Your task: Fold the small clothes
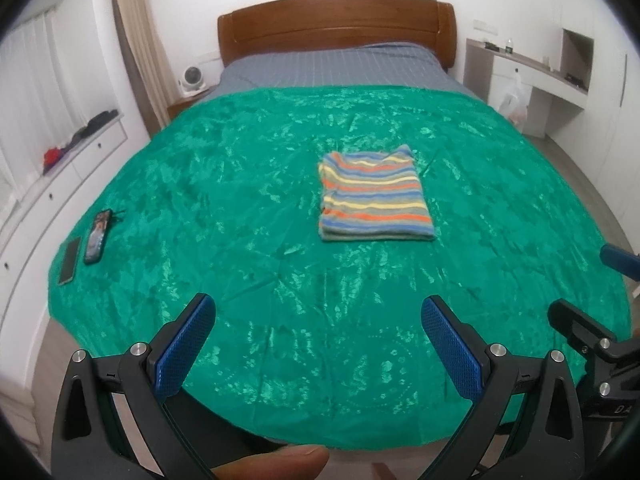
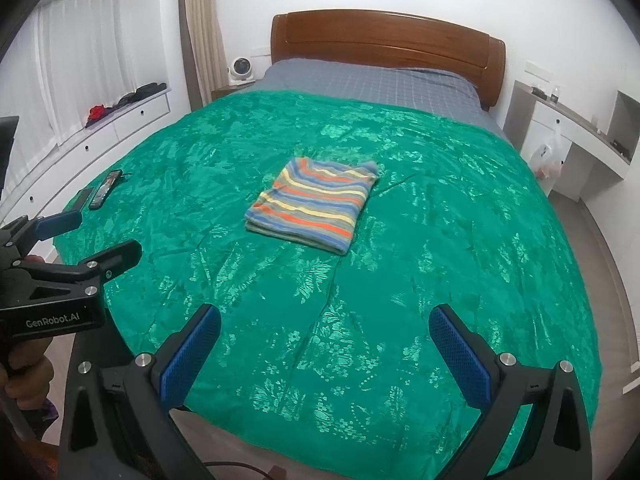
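Observation:
A striped garment (image 1: 374, 196) in blue, orange, yellow and grey lies folded into a neat rectangle on the green bedspread (image 1: 240, 208), near the middle of the bed. In the right wrist view the same striped garment (image 2: 314, 204) sits ahead and slightly left. My left gripper (image 1: 318, 320) hovers open over the bed's near edge, well short of the garment, with nothing between its blue pads. My right gripper (image 2: 325, 330) is likewise open and empty above the near part of the bedspread (image 2: 440, 240). The left gripper (image 2: 92, 236) also shows at the left of the right wrist view.
Two phones (image 1: 96, 236) lie at the bedspread's left edge. A wooden headboard (image 1: 336, 24) stands at the far end. White drawers (image 1: 60, 184) with clothes on top run along the left; a white desk (image 1: 532, 76) and plastic bag (image 1: 514, 100) stand at the right.

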The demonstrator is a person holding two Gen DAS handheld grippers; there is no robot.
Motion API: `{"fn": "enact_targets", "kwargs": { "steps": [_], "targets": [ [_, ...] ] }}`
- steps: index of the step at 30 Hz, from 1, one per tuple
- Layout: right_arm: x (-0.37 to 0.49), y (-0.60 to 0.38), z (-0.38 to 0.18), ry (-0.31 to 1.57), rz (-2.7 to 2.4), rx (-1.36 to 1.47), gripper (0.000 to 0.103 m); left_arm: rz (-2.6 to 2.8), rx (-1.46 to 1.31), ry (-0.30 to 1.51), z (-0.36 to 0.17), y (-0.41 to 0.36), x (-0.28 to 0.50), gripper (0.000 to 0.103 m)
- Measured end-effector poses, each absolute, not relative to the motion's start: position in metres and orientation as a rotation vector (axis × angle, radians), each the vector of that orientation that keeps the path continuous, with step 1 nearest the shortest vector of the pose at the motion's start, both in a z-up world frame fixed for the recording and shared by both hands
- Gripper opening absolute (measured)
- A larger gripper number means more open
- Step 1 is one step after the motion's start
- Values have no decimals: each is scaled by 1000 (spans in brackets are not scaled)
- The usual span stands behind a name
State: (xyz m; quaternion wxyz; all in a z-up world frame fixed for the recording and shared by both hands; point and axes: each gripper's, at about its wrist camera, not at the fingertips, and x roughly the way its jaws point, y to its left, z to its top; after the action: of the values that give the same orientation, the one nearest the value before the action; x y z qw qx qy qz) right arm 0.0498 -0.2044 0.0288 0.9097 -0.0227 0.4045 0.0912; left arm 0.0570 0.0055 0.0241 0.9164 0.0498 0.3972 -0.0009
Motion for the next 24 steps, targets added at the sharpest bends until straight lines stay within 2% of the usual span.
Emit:
{"fn": "enact_targets", "kwargs": {
  "steps": [24],
  "targets": [
    [47, -207, 47, 859, 163, -20, 103, -23, 138, 787, 37, -4, 49, 103]
  ]
}}
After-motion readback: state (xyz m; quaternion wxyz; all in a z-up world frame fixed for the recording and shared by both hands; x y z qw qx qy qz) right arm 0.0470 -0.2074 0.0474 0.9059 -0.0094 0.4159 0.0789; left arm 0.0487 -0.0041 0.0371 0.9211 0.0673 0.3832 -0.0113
